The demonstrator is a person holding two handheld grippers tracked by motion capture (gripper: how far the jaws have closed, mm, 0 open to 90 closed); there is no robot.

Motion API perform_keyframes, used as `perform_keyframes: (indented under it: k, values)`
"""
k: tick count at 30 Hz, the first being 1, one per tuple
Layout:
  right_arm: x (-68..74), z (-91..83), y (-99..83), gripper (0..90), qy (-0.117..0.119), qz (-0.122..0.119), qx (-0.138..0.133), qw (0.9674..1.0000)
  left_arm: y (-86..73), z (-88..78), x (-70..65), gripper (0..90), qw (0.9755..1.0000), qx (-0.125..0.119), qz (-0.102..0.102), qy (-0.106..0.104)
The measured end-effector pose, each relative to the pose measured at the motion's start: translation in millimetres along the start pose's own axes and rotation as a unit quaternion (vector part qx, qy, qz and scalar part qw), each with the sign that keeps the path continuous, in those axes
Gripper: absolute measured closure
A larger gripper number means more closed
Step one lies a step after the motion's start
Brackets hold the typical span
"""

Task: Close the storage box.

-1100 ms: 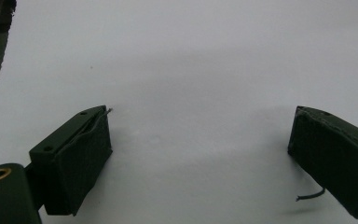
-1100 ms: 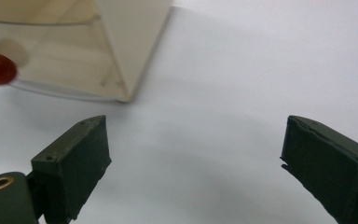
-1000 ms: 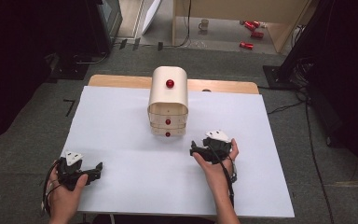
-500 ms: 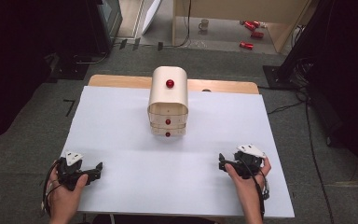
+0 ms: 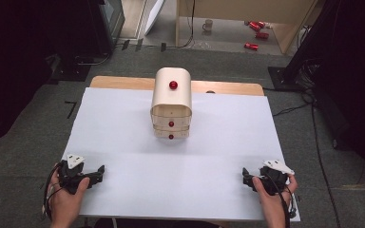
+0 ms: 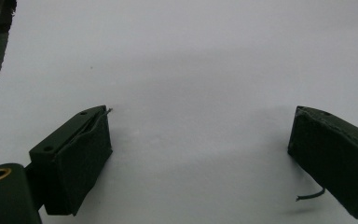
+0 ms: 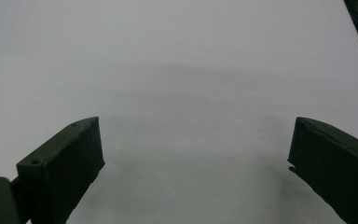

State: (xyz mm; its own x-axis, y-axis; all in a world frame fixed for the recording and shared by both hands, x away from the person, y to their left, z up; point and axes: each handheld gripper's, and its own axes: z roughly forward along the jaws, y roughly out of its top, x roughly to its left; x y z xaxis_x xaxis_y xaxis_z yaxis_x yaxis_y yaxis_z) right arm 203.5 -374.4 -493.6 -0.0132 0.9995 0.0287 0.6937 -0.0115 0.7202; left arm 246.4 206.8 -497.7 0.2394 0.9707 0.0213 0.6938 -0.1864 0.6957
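A small beige wooden drawer cabinet [image 5: 171, 102] with red knobs stands at the far middle of the white table [image 5: 123, 123]; its drawers look closed. My left gripper [image 5: 100, 170] rests at the near left of the table, held in a hand, jaws wide apart with nothing between them [image 6: 200, 140]. My right gripper [image 5: 245, 176] sits at the near right corner, also open and empty [image 7: 196, 144]. Both are far from the cabinet.
The wooden tabletop edge [image 5: 123, 82] shows behind the white sheet. On the floor beyond are a mug [image 5: 208, 24], red cans [image 5: 255, 28], cables [image 5: 313, 109] and dark equipment stands [image 5: 100, 28]. The table's right edge lies close to my right gripper.
My right gripper has pulled back from just right of the cabinet to the near right corner of the table. The left gripper has stayed put.
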Motion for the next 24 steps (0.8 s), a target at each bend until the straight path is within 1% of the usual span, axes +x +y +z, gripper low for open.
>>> perform_keyframes:
  k: [6,8,9,11,15,24]
  values:
    - [-9.5,-3.6,-7.9,2.8,-0.007,-0.002,0.007,0.9999,0.0,0.0,0.0,5.7,1.0,0.0,0.0,0.0]
    - [-11.2,-3.4,-10.6,2.8,-0.005,-0.005,0.011,0.9999,0.0,0.0,0.0,5.7,1.0,0.0,0.0,0.0]
    - [-11.6,-2.4,-12.3,2.6,-0.003,-0.008,0.012,0.9999,0.0,0.0,0.0,5.7,1.0,0.0,0.0,0.0]
    - [-12.2,-2.1,-14.8,2.5,0.0,-0.005,0.002,1.0,0.0,0.0,0.0,5.7,1.0,0.0,0.0,0.0]
    - [-11.8,-2.2,-16.2,2.5,-0.002,-0.007,-0.002,1.0,0.1,0.0,0.0,5.7,1.0,0.0,0.0,0.0]
    - [-11.4,-2.3,-16.9,2.5,-0.003,-0.007,-0.005,1.0,0.2,0.0,0.2,5.7,1.0,0.001,0.0,0.0]
